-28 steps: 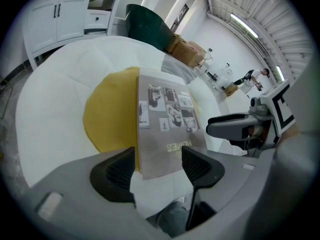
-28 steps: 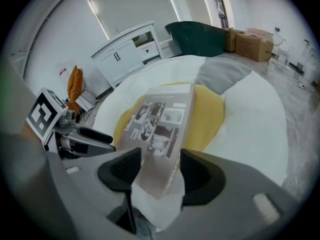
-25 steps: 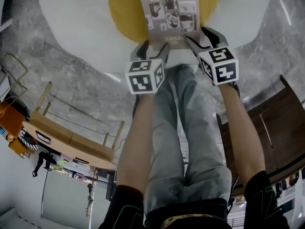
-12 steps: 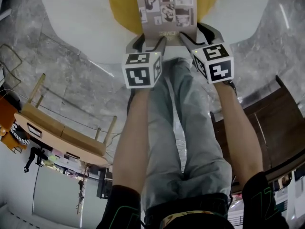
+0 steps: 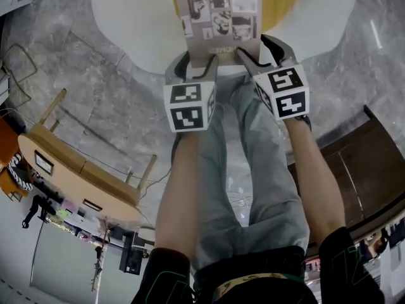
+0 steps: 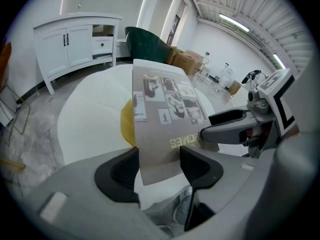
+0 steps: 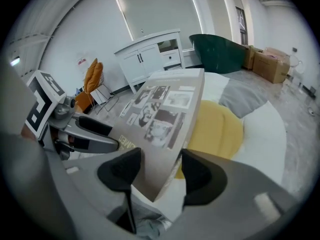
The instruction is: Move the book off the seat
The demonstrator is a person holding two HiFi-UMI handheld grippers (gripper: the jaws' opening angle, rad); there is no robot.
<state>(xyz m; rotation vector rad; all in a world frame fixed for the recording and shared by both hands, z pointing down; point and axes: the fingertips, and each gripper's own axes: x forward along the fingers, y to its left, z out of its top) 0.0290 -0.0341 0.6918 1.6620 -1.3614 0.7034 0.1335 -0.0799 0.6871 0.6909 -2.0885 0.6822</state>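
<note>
A grey-brown book with small photos on its cover lies over a yellow cushion on a white seat, its near edge toward me. My left gripper has the book's near left corner between its jaws, which are closing; the pads do not clearly press on it. My right gripper straddles the near right corner, jaws wide. In each gripper view the other gripper shows beside the book: the right gripper, the left gripper.
A wooden stool stands on the marble floor to my left, and a dark wooden cabinet to my right. Beyond the seat are a white sideboard, a green armchair and cardboard boxes. My legs stand close to the seat.
Both grippers have moved forward, so the book's near corners now sit deeper between their jaws. The head view has shifted a little.
</note>
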